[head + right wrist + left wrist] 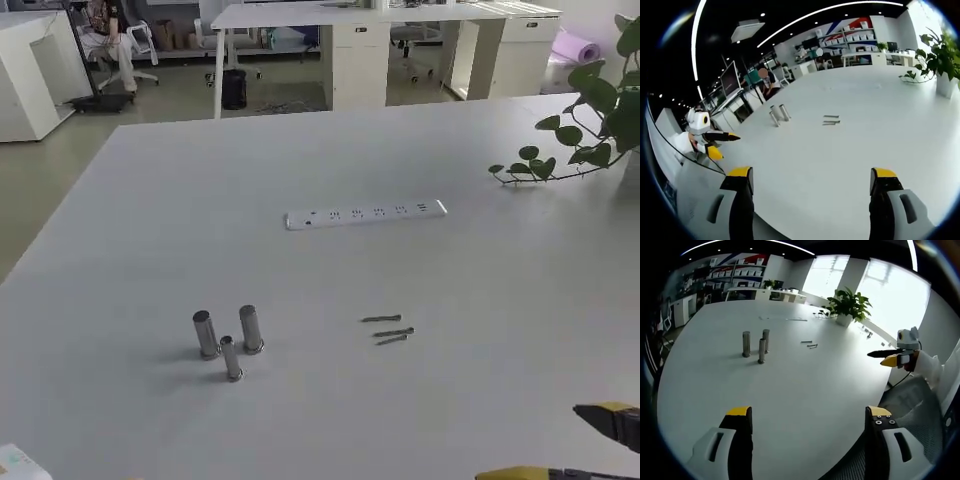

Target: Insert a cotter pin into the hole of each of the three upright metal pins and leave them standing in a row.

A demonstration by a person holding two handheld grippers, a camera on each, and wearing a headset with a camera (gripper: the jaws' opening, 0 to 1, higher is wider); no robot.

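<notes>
On the white worktop [320,430], the three metal pins [231,340] stand upright in a tight triangle rather than a row, close together but apart. To their right, well clear of them, three cotter pins [388,330] lie flat and nearly parallel, just beside one another. A power strip [365,213] lies farther back.

Both tools are off the work. The left tool [808,412] hangs at the near edge with its jaws spread wide and nothing between them. The right tool [811,173] is likewise wide and empty, facing the parts from some way off.

The metal pins look like solid, polished steel. I judge them stiff, heavy for their size and slick, and on such narrow feet a sideways nudge would likely topple one into its neighbours. The best hold is probably square across the shaft, low enough to leave the cross-hole free. The holes themselves are too small to make out.

The cotter pins seem to be thin, light, springy wire lying flush on the surface, so they may skate or flick away under a closing jaw. Pinching the looped head would leave the legs free to enter a hole.
</notes>
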